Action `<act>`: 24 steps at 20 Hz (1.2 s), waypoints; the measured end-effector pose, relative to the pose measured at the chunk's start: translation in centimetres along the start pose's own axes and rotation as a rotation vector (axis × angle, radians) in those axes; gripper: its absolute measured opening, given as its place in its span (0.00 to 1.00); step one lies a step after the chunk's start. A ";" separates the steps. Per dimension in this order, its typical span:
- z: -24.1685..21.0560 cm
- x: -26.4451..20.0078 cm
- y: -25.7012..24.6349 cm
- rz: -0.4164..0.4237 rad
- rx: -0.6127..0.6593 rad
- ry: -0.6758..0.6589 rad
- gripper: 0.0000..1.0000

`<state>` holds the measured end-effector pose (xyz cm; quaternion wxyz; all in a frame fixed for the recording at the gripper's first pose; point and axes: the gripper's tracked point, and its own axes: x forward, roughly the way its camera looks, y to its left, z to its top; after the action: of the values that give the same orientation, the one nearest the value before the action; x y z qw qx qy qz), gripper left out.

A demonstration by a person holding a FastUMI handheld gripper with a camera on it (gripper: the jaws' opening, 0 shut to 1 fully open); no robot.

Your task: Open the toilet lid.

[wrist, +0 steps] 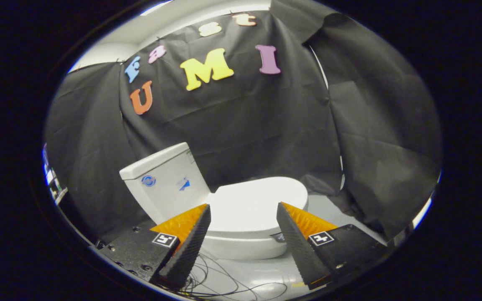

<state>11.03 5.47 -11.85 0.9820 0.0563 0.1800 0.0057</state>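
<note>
A white toilet stands ahead of me against the black cloth wall, seen from its side. Its lid point(254, 202) lies flat and closed over the bowl point(241, 246). The white tank point(163, 182) rises to the left of the lid. My gripper point(243, 207) is open, and its two fingers frame the lid with a wide gap between them. The fingertips point(204, 214) sit short of the lid's near edge and do not touch it. Nothing is held between the fingers.
Thin black cables point(224, 284) lie loose on the pale floor point(324, 205) below the fingers and in front of the bowl. Black cloth hangs close behind and to the right of the toilet.
</note>
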 end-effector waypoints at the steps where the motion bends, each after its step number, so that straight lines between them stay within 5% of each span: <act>1: -0.8 0.9 -0.5 0.003 0.042 0.033 0.99; 11: -8.2 7.6 -4.3 0.003 0.412 0.284 0.97; 24: -14.4 12.6 -11.7 -0.142 0.792 0.360 0.82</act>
<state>17.58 -4.18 -30.95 0.8357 0.4139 0.3398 -0.1218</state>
